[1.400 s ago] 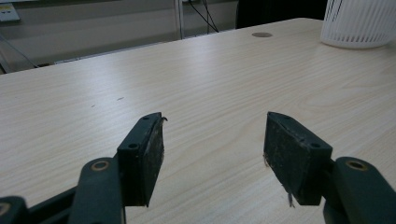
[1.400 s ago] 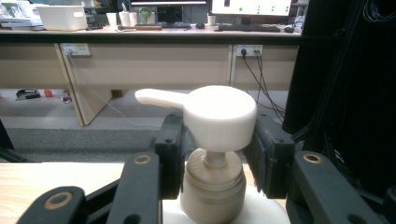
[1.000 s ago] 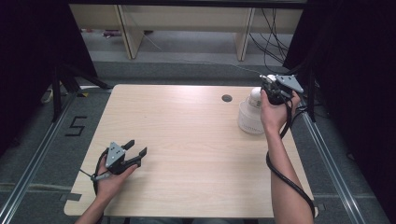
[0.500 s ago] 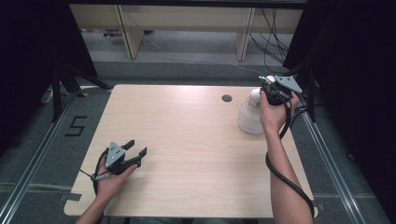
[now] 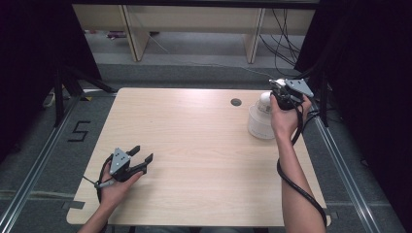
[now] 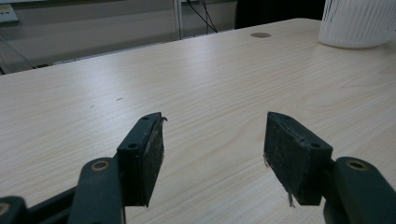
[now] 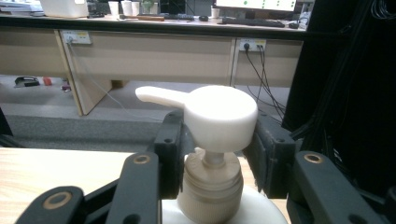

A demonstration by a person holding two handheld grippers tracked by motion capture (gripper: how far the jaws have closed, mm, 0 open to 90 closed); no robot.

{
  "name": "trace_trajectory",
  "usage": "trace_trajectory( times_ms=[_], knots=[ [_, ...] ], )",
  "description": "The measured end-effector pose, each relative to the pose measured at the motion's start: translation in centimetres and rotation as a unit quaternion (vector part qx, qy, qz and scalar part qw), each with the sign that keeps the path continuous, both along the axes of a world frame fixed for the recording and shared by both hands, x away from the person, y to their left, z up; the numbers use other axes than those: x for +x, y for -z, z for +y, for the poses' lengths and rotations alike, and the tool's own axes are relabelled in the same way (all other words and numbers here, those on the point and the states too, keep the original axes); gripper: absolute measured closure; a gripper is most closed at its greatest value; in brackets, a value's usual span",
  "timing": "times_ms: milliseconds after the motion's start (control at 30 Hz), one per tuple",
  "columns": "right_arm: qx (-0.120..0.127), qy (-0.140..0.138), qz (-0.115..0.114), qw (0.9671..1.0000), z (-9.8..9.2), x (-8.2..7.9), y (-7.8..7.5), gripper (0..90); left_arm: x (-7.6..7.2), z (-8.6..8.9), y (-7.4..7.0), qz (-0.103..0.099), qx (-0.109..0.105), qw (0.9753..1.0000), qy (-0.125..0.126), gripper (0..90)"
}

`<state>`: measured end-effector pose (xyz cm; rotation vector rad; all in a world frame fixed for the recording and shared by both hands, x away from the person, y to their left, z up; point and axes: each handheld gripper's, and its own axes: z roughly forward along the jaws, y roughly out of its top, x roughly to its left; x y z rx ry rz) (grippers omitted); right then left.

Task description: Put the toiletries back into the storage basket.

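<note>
1. A pale wooden table (image 5: 204, 160) is seen from above, with a person's two forearms reaching in from the near edge, each hand holding a black two-jaw gripper.
2. A white pump bottle (image 5: 261, 121) stands upright near the far right corner of the table, close to the right edge.
3. A small round hole (image 5: 236, 102) in the tabletop lies just to the left of the bottle, toward the far edge.
4. The right gripper (image 5: 280, 99) is at the top of the bottle, held by the right hand (image 5: 284, 119), which rises beside the bottle's right side.
5. In the right gripper view, the two jaws stand on either side of the bottle's round white pump head (image 7: 219, 116), pressed against it, so the claw is grasping the pump head.
6. The pump's spout (image 7: 159, 95) points off to the left in that view, and the ribbed collar (image 7: 212, 182) sits below the head between the jaws.
7. The left gripper (image 5: 141, 158) rests near the front left corner of the table, well apart from the bottle, held by the left hand (image 5: 114, 187).
8. In the left gripper view, its jaws stand wide apart with bare tabletop between them, so this claw is released and holds nothing.
9. That view also shows the bottle's ribbed white base (image 6: 357, 23) far off at the top right.
</note>
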<state>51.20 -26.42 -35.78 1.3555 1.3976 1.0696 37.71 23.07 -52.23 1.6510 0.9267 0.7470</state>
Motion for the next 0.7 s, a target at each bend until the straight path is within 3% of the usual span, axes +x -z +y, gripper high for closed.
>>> trace_trajectory(
  times_ms=[100, 167, 200, 300, 600, 700],
  knots=[
    [0.006, 0.002, 0.002, 1.0, 0.16, -0.15, 0.01, 59.8, 0.0, 0.0, 0.0, 0.0, 0.0, 1.0, 0.0, 37.4],
    [-0.009, -0.001, -0.002, 1.0, 0.0, -0.11, 0.04, 59.5, -0.01, 0.0, 0.0, 0.0, -0.001, 1.0, 0.0, 37.4],
    [0.0, 0.001, 0.001, 1.0, 0.14, -0.15, -0.01, 59.1, -0.01, 0.01, 0.0, 0.001, -0.001, 1.0, 0.0, 37.3],
    [-0.007, -0.001, -0.004, 1.0, 0.08, -0.11, -0.08, 57.2, -0.02, 0.03, 0.0, 0.001, -0.002, 1.0, 0.0, 37.3],
    [0.0, 0.009, 0.006, 0.9999, 0.21, -0.33, -0.14, 39.6, -0.04, 0.01, 0.0, 0.0, 0.0, 1.0, 0.002, 37.3],
    [-0.01, 0.009, 0.002, 0.9999, 0.06, -0.48, -0.06, 36.2, -0.04, 0.0, 0.0, 0.0, 0.002, 1.0, 0.003, 37.3]
  ],
)
